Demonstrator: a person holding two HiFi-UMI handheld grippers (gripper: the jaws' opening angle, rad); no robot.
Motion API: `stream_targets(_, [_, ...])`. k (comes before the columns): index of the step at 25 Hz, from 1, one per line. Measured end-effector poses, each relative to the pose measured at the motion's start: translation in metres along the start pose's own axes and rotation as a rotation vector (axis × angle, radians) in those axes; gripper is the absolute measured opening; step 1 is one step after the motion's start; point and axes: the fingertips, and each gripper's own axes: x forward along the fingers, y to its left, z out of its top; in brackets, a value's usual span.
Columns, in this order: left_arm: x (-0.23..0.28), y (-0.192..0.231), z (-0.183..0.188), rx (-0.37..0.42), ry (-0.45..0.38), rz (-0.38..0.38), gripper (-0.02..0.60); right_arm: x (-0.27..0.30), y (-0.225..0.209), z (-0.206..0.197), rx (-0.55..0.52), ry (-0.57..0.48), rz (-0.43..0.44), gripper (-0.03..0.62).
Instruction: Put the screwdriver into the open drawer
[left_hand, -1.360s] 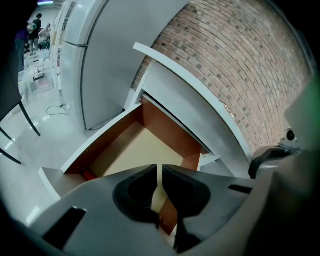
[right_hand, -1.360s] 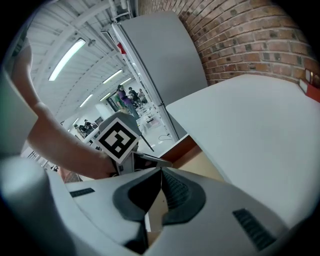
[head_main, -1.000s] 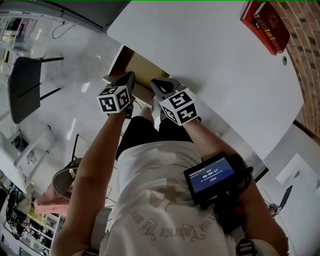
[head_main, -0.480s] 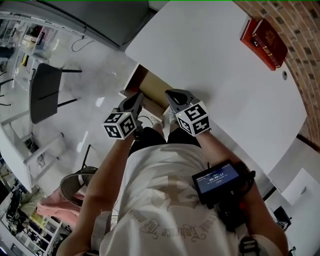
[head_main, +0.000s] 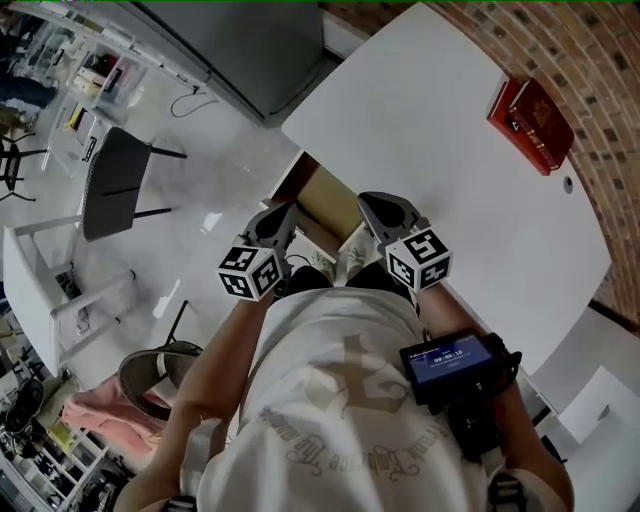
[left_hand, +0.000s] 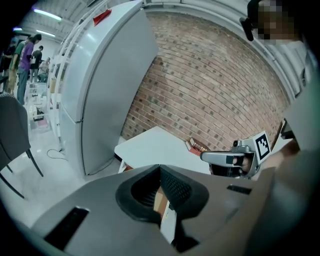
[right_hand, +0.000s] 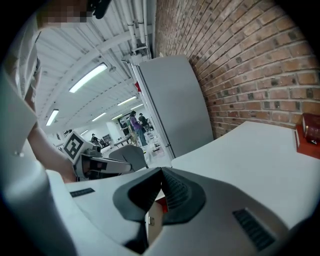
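Observation:
The drawer (head_main: 322, 198) stands open under the near edge of the white table (head_main: 440, 150), its brown inside showing. I see no screwdriver clearly; in the right gripper view only a small red patch (right_hand: 160, 203) shows below the jaws, over the drawer. My left gripper (head_main: 277, 217) hangs above the drawer's left side, shut and empty, its tips (left_hand: 160, 168) meeting. My right gripper (head_main: 382, 212) hovers at the drawer's right, over the table edge, also shut with nothing between its tips (right_hand: 161, 171). Each gripper sees the other: the right gripper (left_hand: 227, 157) and the left gripper (right_hand: 100, 166).
A red book (head_main: 530, 118) lies at the table's far right by the brick wall (head_main: 590, 60). A tall grey cabinet (head_main: 250, 45) stands beyond the table. A dark chair (head_main: 112, 185) is on the floor to the left. The person's body fills the lower picture.
Both grippers have risen from the drawer's mouth, staying shut and side by side. The head view has swung, so more floor and the cabinet show.

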Motion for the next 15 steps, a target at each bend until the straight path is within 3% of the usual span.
stream_targets(15, [-0.023, -0.008, 0.044, 0.095, -0.072, -0.008, 0.020, -0.016, 0.017, 0.037, -0.069, -0.066, 0.034, 0.021])
